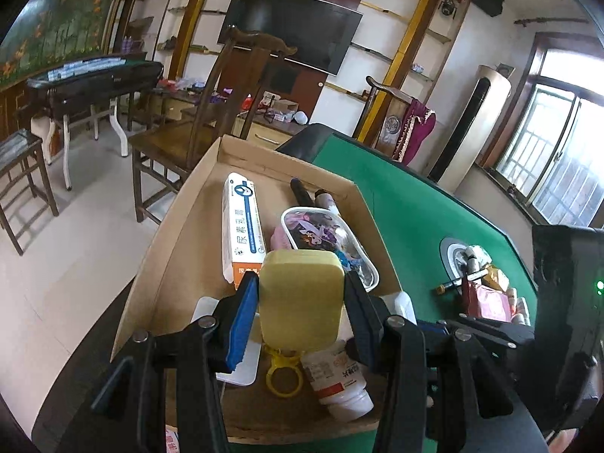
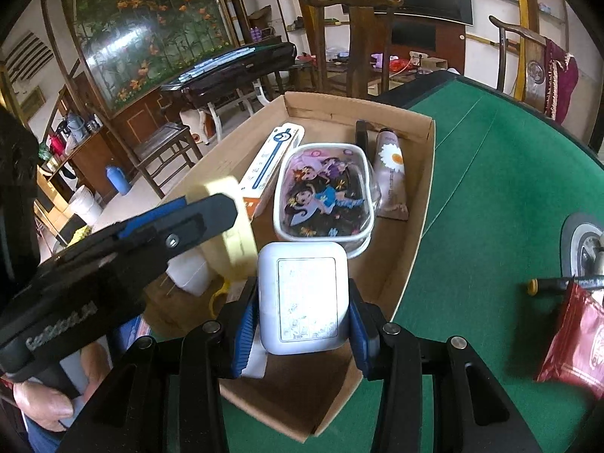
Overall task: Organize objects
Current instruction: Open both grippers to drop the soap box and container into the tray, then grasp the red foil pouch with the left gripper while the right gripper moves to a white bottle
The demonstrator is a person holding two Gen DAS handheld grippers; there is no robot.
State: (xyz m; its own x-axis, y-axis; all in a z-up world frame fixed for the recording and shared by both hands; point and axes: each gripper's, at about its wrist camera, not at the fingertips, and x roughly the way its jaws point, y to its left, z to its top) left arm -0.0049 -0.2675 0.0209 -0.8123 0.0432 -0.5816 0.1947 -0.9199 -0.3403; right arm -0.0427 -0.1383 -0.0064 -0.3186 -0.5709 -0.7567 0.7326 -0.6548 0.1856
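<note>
The left gripper [image 1: 301, 300] has its jaws closed onto one yellow case [image 1: 302, 298], gripping it by its two side edges and holding it above the cardboard box [image 1: 173, 226]. From the right wrist view the same case [image 2: 230, 226] shows edge-on behind the left gripper [image 2: 211, 215], lifted clear of the box floor.

The right gripper [image 2: 303, 315] has its jaws clamped on one white case [image 2: 302, 298], blue pads pressed to both of its sides, over the near end of the box [image 2: 415, 204].

The box sits at the left edge of the green table [image 1: 411, 219]. Counted inside it: one long white-and-orange carton [image 1: 243, 226] lying along the left side; one clear-rimmed cartoon pouch [image 2: 324, 192] in the middle; one pink tube with a daisy print [image 2: 392, 173] against the right wall; one black stick-like object [image 1: 301, 190] beside that tube at the far end; one white bottle [image 1: 336, 381] lying on its side near the front; one yellow ring [image 1: 283, 375] just beside the bottle; and one flat white object [image 1: 238, 362] partly hidden under the left jaws.

Out on the table's right side lies one dark red packet [image 2: 581, 343], near a small heap of other things too jumbled to count.
</note>
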